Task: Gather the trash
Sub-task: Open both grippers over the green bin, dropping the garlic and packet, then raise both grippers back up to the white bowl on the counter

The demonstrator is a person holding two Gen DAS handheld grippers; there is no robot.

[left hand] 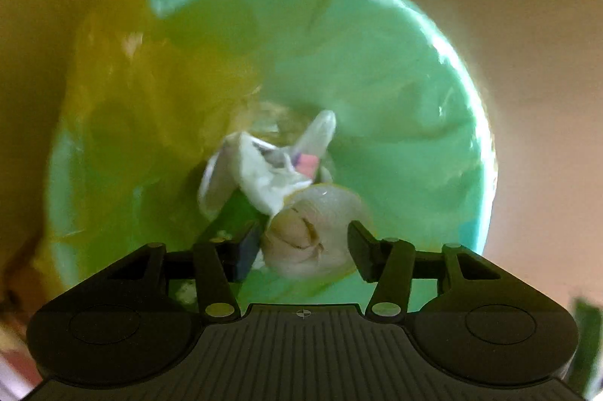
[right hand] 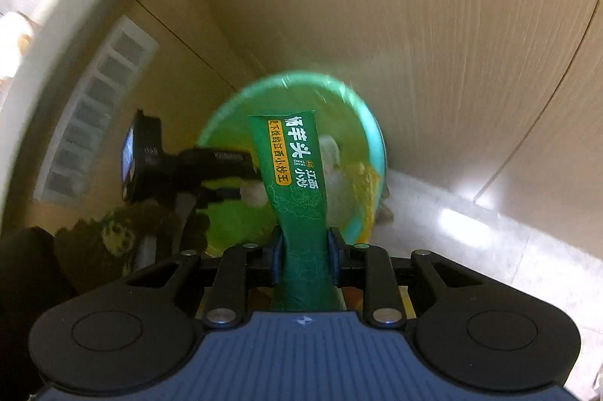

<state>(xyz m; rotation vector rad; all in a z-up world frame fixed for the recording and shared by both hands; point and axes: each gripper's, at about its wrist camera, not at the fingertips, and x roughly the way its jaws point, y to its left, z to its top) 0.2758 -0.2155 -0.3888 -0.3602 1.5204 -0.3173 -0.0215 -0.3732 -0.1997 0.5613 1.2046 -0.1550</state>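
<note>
Both point down: left hand-held gripper spread over bin; right hand-held gripper clamps green packet.

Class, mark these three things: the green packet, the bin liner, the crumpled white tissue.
green packet [right hand: 297,175], right wrist view, printed front face.
bin liner [left hand: 377,61], left wrist view, inner wall.
crumpled white tissue [left hand: 260,175], left wrist view, its middle fold.
</note>
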